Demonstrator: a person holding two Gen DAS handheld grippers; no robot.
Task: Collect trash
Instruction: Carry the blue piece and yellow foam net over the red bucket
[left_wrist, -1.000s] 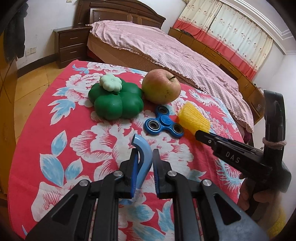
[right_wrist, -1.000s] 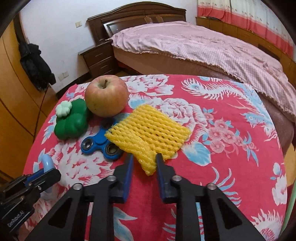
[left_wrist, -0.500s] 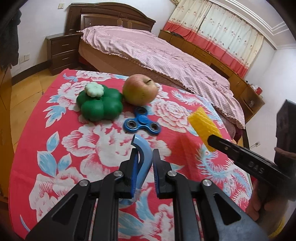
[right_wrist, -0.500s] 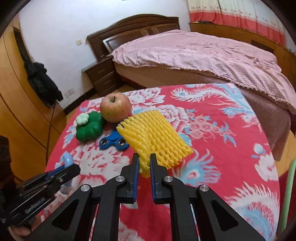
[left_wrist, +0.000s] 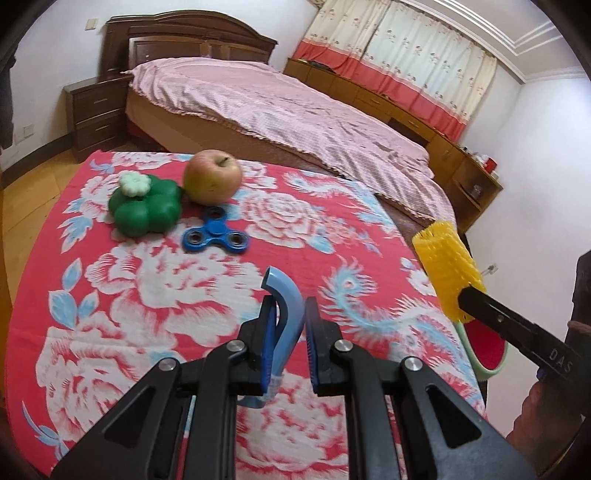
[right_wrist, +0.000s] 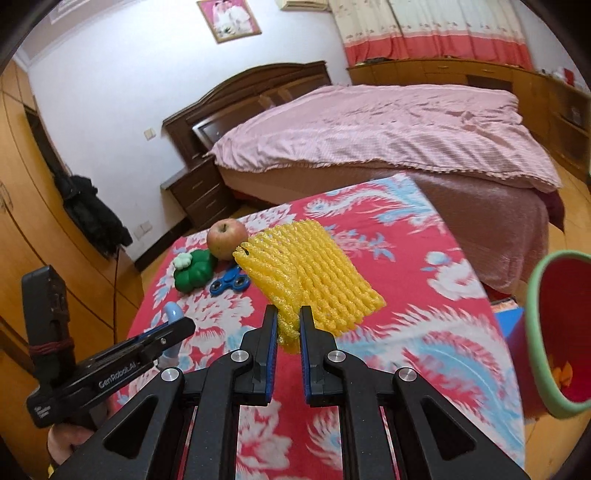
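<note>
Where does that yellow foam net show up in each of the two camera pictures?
Left wrist view: yellow foam net at the right edge, held up by the right gripper.
Right wrist view: the net fills the centre, pinched at its near corner.
Shared landmark: the apple, beside the blue spinner.

Soft, even daylight fills both views, casting only faint shadows on the red floral tablecloth (left_wrist: 155, 295). Fisheye distortion bends the room outward, with black corners. The left view is slightly blurred near the black left gripper (left_wrist: 290, 321); the right view is sharper.
</note>
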